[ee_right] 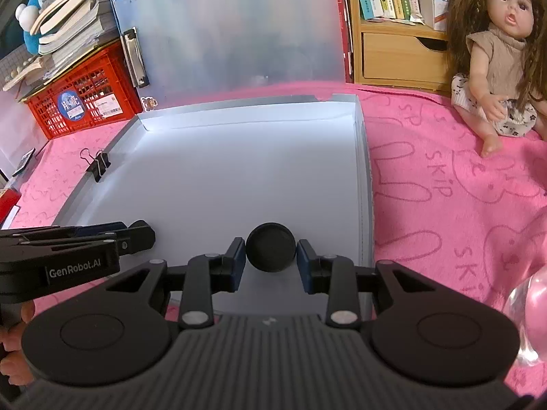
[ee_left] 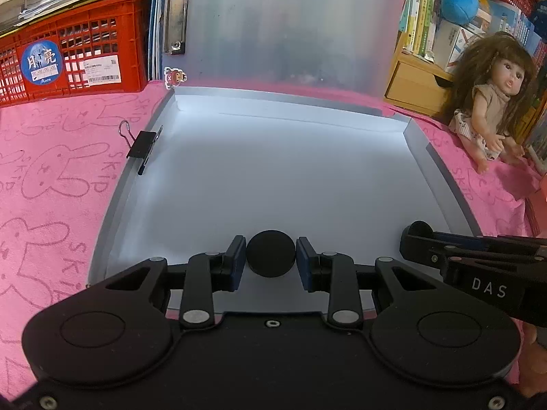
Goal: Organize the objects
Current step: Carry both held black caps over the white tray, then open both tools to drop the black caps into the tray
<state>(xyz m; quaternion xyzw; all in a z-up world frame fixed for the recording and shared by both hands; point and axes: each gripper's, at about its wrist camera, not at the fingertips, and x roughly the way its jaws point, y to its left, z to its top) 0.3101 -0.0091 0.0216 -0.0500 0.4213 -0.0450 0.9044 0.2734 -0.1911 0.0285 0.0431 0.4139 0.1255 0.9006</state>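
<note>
Left gripper [ee_left: 270, 254] and right gripper [ee_right: 270, 252] each clamp a black disc over the open folder's white sheet [ee_left: 273, 171]

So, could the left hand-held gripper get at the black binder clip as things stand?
Probably not yet: the left hand-held gripper is closed on a black disc. The path itself looks free, since the binder clip sits exposed on the folder's left edge.

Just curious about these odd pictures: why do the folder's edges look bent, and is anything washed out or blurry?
Left wrist view: the fisheye lens bows the folder tray edges, and the white paper glares brightest near its far end. Right wrist view: same bowing; a blurred clear thing intrudes at the right edge, while the doll stays sharp.
</note>
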